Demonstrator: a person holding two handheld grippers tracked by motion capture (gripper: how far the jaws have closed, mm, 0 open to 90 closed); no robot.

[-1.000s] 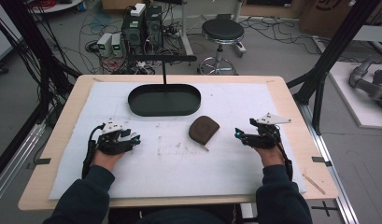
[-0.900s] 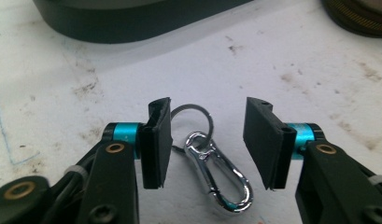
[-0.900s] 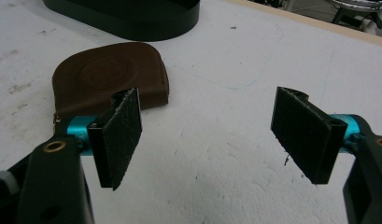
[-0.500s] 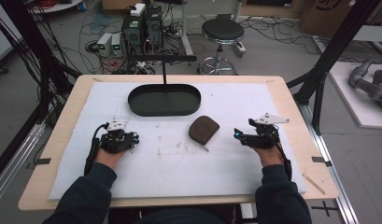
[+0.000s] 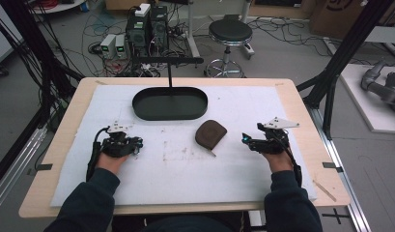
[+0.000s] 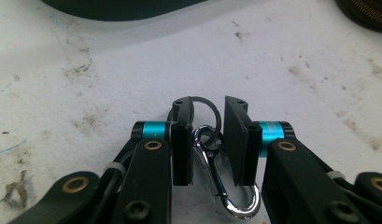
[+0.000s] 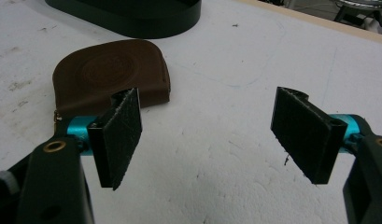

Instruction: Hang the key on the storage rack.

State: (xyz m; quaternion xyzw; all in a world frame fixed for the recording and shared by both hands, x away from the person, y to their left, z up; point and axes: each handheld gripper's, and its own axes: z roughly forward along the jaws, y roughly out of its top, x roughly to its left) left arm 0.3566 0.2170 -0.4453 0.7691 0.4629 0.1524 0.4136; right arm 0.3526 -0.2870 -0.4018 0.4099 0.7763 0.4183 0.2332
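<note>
High view: stained white mat [image 5: 185,169] covers table [image 5: 301,104], perhaps foam.

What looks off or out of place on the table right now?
Nothing damaged or spilled. The white mat carries brown smudges near its middle. A silver snap hook with a black ring lies between the left gripper jaws, which have just been closing around it. The brown pouch lies flat beside the black tray.
</note>
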